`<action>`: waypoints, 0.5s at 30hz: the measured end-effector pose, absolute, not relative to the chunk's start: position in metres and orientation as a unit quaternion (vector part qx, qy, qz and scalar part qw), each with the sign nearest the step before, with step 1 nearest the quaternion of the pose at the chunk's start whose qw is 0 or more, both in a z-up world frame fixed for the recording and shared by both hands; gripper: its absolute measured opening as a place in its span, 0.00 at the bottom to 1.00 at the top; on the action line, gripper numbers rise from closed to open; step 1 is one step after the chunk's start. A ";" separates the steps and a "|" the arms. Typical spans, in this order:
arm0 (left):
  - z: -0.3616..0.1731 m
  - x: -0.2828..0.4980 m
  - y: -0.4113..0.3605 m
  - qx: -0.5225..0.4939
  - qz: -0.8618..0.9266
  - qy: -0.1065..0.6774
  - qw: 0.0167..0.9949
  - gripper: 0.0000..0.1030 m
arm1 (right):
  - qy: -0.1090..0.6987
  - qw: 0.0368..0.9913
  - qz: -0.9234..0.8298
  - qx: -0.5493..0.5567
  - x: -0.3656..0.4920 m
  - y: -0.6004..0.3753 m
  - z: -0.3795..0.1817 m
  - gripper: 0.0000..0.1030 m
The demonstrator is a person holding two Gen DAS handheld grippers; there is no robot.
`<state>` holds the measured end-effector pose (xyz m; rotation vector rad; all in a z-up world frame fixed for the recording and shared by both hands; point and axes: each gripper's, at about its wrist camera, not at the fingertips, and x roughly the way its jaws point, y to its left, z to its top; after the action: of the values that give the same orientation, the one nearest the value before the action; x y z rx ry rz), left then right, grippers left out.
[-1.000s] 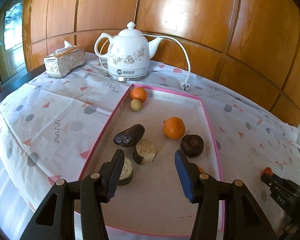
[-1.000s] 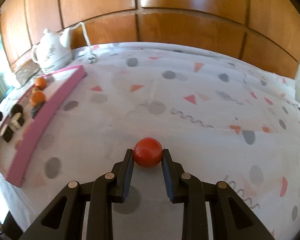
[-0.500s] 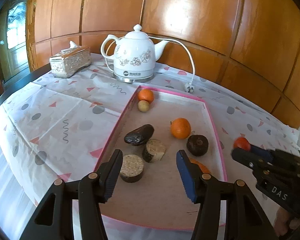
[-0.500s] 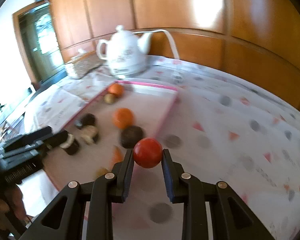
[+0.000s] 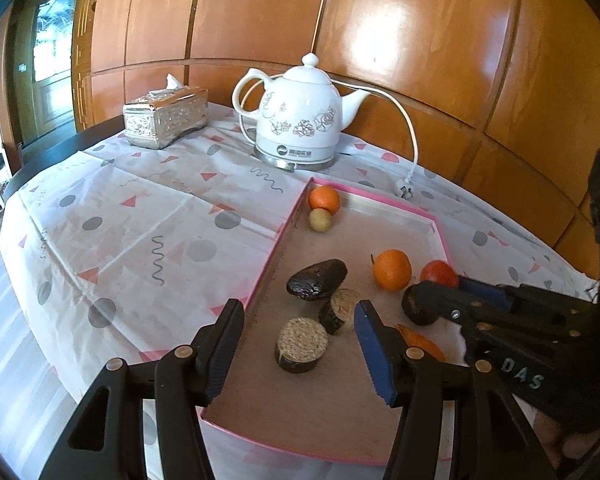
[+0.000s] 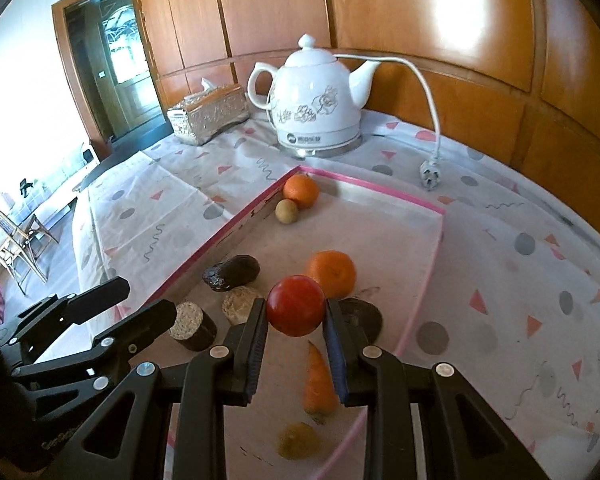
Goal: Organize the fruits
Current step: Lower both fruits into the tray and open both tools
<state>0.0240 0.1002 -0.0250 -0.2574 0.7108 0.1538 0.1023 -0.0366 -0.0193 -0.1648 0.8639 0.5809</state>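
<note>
Swung from bare cloth to above pink tray (image 6: 428,276); right gripper (image 6: 296,322) clamping tomato (image 6: 296,310), probably over free floor beside orange (image 6: 332,274); left gripper (image 5: 296,354) half-open, empty.

We see our right gripper (image 6: 296,312) clamped on a red tomato (image 6: 296,305) above the pink-rimmed tray (image 6: 380,189), just before an orange (image 6: 332,273).

Glossy orange-brown wood-panelled wall (image 5: 400,40) with window glare, dark glazed wooden door (image 6: 112,64) left of it, wicker chair (image 6: 12,240) beyond, daylight-washed floor
</note>
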 end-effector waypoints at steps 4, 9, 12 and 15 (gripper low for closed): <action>-0.023 0.024 0.103 -0.126 0.080 0.344 0.927 0.57 | 0.424 0.857 0.283 -0.076 0.105 -0.028 -0.025 0.27; -0.023 0.023 0.106 -0.128 0.083 0.344 0.927 0.57 | 0.455 0.845 0.273 -0.071 0.115 -0.023 -0.038 0.28; -0.024 0.023 0.107 -0.127 0.083 0.345 0.926 0.57 | 0.467 0.842 0.260 -0.070 0.123 -0.020 -0.048 0.28; -0.024 0.023 0.107 -0.128 0.084 0.346 0.926 0.57 | 0.480 0.837 0.253 -0.070 0.130 -0.017 -0.057 0.28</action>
<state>0.0225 0.1068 -0.0242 -0.2631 0.7097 0.1730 0.1297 -0.0169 -0.0566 -0.1487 1.0149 0.5346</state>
